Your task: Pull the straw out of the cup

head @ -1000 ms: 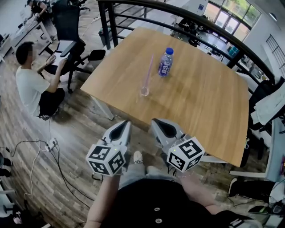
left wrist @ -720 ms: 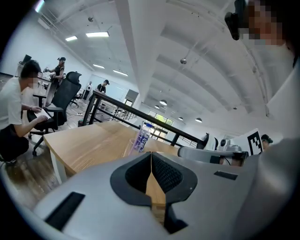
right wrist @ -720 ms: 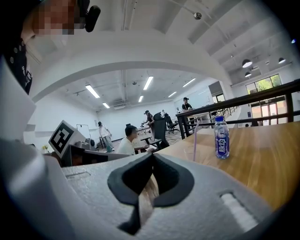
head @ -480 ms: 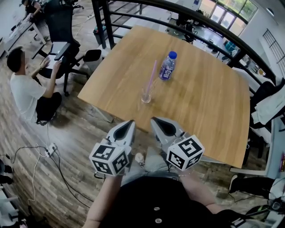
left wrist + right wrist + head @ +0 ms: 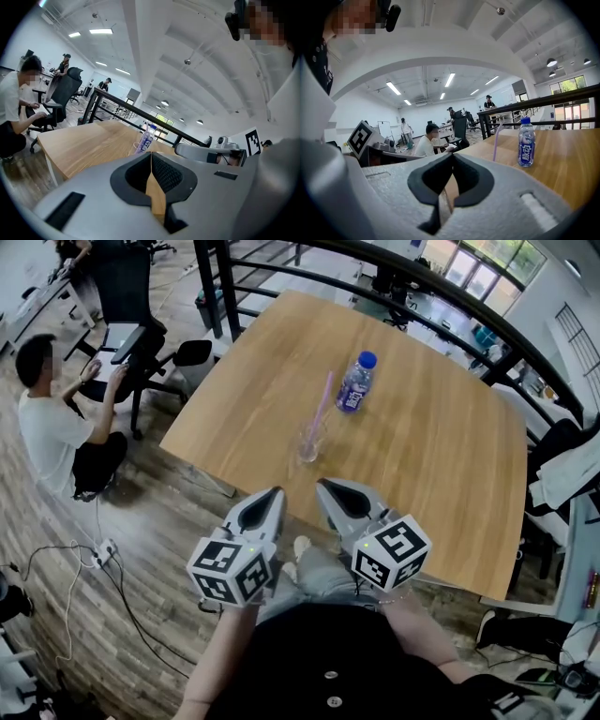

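Observation:
A clear glass cup [image 5: 308, 442] stands near the front edge of the wooden table [image 5: 441, 456]. A pink straw [image 5: 324, 401] leans out of it, also seen as the straw [image 5: 497, 140] in the right gripper view. My left gripper [image 5: 274, 493] and right gripper [image 5: 323, 486] hang side by side just short of the table's front edge, below the cup. Both point toward it, and each is shut with nothing between the jaws. The left gripper [image 5: 151, 153] and right gripper [image 5: 452, 155] show their jaws meeting in their own views.
A plastic bottle [image 5: 354, 382] with a blue cap and purple label stands just behind the cup. A seated person [image 5: 58, 418] and office chairs [image 5: 141, 296] are to the left of the table. A black railing [image 5: 403, 282] runs behind it. Cables lie on the wood floor [image 5: 75, 568].
Both grippers have moved forward together toward the table's front edge, which now lies closer to their tips. The cup, straw and bottle have not moved on the table.

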Demonstrator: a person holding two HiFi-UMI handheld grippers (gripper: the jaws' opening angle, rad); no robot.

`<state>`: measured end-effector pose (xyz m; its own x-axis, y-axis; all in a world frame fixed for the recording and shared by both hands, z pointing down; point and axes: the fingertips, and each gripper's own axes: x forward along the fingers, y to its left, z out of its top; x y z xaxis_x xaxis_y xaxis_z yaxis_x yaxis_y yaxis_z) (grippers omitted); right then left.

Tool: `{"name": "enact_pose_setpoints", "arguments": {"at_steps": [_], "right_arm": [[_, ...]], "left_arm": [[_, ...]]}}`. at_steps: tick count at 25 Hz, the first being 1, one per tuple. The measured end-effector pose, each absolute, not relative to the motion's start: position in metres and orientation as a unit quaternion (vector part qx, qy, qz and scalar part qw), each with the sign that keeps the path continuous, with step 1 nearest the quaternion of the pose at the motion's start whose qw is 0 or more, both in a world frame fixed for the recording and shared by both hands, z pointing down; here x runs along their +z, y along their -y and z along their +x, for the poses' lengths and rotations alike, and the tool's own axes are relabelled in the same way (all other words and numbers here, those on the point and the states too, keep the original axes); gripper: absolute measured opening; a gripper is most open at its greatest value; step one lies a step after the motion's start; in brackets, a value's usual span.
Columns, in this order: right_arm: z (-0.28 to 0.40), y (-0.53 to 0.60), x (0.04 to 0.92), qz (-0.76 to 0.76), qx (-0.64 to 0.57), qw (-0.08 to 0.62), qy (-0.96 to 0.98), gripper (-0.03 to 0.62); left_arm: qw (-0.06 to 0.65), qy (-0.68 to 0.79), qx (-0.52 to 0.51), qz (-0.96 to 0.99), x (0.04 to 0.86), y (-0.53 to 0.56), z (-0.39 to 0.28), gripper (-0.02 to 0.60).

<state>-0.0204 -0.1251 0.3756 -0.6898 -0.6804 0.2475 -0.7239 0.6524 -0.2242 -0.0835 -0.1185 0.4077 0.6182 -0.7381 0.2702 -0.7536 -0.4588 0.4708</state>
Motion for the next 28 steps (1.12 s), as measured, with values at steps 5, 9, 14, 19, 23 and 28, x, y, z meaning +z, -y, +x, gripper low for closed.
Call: {"name": "enact_pose_setpoints", "arguments": {"at_steps": [5, 9, 14, 19, 23, 28], "right_arm": [[-0.011, 0.153, 0.373, 0.384, 0.151, 0.069, 0.908, -0.002], [-0.007, 0.175, 0.371, 0.379, 0.15, 0.069, 0.911, -0.002], [0.006, 0.202, 0.367, 0.378, 0.148, 0.052, 0.912, -0.002], [0.019, 0.226, 0.369, 0.38, 0.15, 0.041, 0.912, -0.002], [0.028, 0.241, 0.373, 0.374, 0.153, 0.042, 0.914, -0.002], [0.038, 0.255, 0.38, 0.376, 0.152, 0.045, 0.913, -0.002]], "left_arm": [[0.277, 0.444, 0.013, 0.852, 0.402, 0.142, -0.076, 0.017], [0.277, 0.453, 0.01, 0.847, 0.4, 0.161, -0.075, 0.017], [0.276, 0.462, 0.011, 0.843, 0.402, 0.184, -0.066, 0.017], [0.279, 0.465, 0.018, 0.84, 0.408, 0.202, -0.056, 0.017], [0.274, 0.472, 0.017, 0.838, 0.406, 0.218, -0.05, 0.017], [0.28, 0.475, 0.022, 0.834, 0.412, 0.229, -0.041, 0.017]]}}
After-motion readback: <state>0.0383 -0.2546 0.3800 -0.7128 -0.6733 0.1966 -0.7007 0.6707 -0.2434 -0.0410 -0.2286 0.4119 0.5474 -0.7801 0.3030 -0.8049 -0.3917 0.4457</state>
